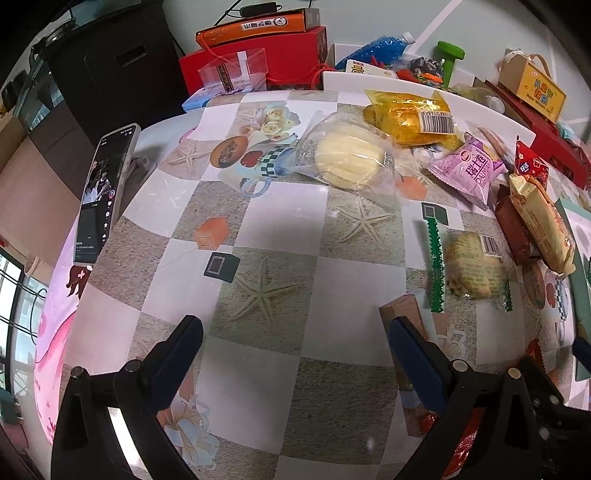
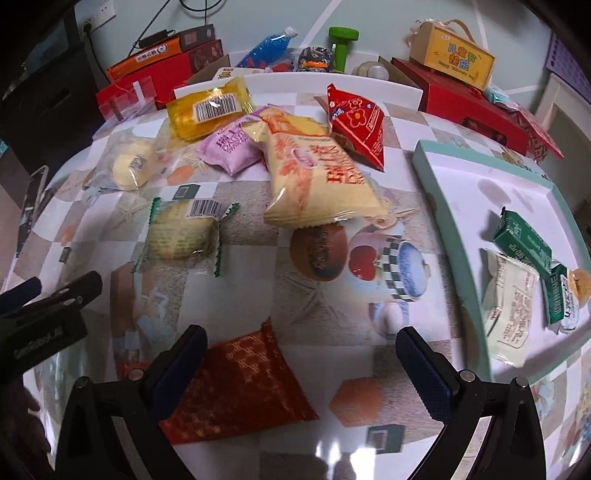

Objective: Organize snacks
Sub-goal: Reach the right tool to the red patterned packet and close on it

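Note:
Snack packs lie on a patterned table. My right gripper (image 2: 299, 341) is open, low over a red-brown foil pack (image 2: 240, 384) that lies near its left finger. Beyond lie a green-edged cake pack (image 2: 183, 234), a cream biscuit pack (image 2: 317, 181), a purple pack (image 2: 231, 147), a yellow pack (image 2: 208, 109), a red pack (image 2: 354, 125) and a clear bread pack (image 2: 127, 164). A teal-rimmed tray (image 2: 436, 173) at right holds a white pack (image 2: 509, 306) and green packs (image 2: 528, 240). My left gripper (image 1: 295, 332) is open and empty over bare table; the green-edged cake pack (image 1: 469, 269) lies to its right.
A phone (image 1: 103, 192) stands propped at the table's left edge. Red boxes (image 1: 258, 62), an orange box (image 1: 255, 27), a blue bottle (image 2: 267, 46), a green dumbbell (image 2: 341, 44) and a yellow carton (image 2: 454, 55) crowd the far side behind the table.

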Available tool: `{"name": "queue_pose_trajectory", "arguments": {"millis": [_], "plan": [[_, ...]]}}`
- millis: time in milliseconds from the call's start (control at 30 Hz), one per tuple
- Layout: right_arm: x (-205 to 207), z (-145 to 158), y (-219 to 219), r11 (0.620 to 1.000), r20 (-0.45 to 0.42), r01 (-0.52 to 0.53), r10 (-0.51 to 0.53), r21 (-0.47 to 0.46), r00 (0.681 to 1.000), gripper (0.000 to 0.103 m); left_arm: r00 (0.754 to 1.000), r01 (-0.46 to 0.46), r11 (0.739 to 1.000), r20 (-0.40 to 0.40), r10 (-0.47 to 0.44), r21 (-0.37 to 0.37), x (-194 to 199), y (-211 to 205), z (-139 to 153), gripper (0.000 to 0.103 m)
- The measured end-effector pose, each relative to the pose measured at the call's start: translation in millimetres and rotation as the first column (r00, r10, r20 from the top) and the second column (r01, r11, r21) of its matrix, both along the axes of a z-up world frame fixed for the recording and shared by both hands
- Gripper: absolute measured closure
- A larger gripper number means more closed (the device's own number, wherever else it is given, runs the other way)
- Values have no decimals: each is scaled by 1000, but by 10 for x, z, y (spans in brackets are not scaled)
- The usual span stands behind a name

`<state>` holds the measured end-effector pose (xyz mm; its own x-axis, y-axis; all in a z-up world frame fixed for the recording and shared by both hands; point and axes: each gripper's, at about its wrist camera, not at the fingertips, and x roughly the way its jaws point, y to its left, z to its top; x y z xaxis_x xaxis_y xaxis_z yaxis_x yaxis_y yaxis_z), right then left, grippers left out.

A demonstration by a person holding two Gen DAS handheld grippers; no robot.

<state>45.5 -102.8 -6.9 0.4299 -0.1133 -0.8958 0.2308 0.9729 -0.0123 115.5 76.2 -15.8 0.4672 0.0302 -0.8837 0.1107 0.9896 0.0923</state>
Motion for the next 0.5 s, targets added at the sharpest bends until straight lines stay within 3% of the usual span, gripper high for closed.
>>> {"name": "queue_pose_trajectory", "arguments": {"millis": [500], "plan": [[-245,56,362,990,-2,-140,140,-3,990,0,999,-13,1000,-30,14,22,-213,-2,12,2]]}}
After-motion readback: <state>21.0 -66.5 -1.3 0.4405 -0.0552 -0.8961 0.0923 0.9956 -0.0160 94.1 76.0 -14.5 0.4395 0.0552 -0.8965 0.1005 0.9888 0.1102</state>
